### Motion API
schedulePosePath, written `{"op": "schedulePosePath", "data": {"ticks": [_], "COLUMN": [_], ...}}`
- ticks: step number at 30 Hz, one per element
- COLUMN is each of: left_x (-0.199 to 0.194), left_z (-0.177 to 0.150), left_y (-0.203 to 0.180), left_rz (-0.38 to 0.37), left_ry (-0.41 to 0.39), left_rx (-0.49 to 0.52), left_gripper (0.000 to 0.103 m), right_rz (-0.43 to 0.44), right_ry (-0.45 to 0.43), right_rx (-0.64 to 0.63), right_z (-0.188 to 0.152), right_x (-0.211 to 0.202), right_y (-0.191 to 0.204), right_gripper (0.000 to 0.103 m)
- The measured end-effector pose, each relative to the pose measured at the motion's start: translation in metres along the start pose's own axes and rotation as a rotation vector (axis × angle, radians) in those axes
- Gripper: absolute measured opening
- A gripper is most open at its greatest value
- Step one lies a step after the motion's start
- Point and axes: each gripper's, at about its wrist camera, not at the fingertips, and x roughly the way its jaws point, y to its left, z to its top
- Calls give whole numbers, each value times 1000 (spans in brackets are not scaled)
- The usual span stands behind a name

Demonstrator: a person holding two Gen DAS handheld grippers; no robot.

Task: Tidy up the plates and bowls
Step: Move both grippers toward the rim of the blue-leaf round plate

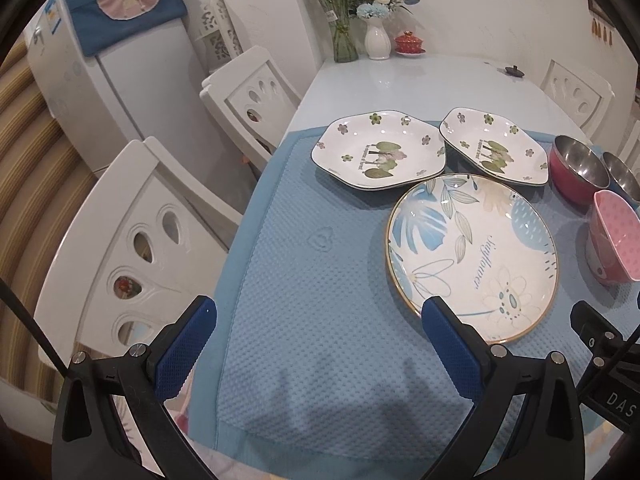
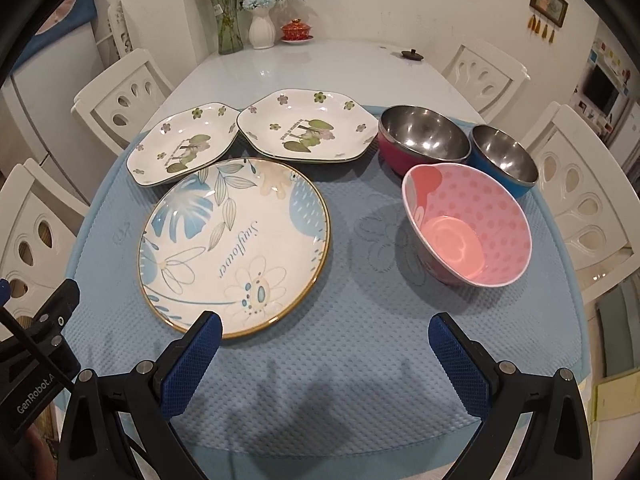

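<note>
A large round leaf-print plate (image 1: 472, 256) (image 2: 234, 248) lies on the blue mat (image 1: 320, 280) (image 2: 340, 340). Behind it sit two white hexagonal flower plates, the left one (image 1: 380, 150) (image 2: 184, 146) and the right one (image 1: 494, 148) (image 2: 306, 126), edges close together. To the right stand a pink dotted bowl (image 1: 616, 236) (image 2: 468, 226), a red steel bowl (image 1: 578, 166) (image 2: 422, 136) and a blue steel bowl (image 1: 622, 176) (image 2: 504, 158). My left gripper (image 1: 320, 312) hovers open at the mat's near left, its right finger over the round plate's rim. Open too, my right gripper (image 2: 325, 330) hangs over the mat's near edge between plate and pink bowl.
White chairs (image 1: 132, 264) (image 2: 576, 184) line both sides of the white table (image 1: 420, 80) (image 2: 312, 64). At the far end stand a glass vase (image 1: 344, 40), a white vase (image 2: 262, 30), a red lidded cup (image 2: 296, 30) and a small dark lid (image 2: 412, 55). A fridge (image 1: 120, 80) stands at left.
</note>
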Motion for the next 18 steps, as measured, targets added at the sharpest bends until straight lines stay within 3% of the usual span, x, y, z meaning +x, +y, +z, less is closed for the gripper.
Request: {"op": "schedulePosePath", "data": {"ticks": [18], "left_x": [44], "left_z": [29], "left_y": [-9], "left_rz": [-66], "left_ry": [29], "left_rx": [15], "left_gripper": [102], "right_rz": [-20], "right_ry": [35], "right_rx": [11], "right_z": [28], "right_x": [31], "right_y": [6], "right_gripper": [103]}}
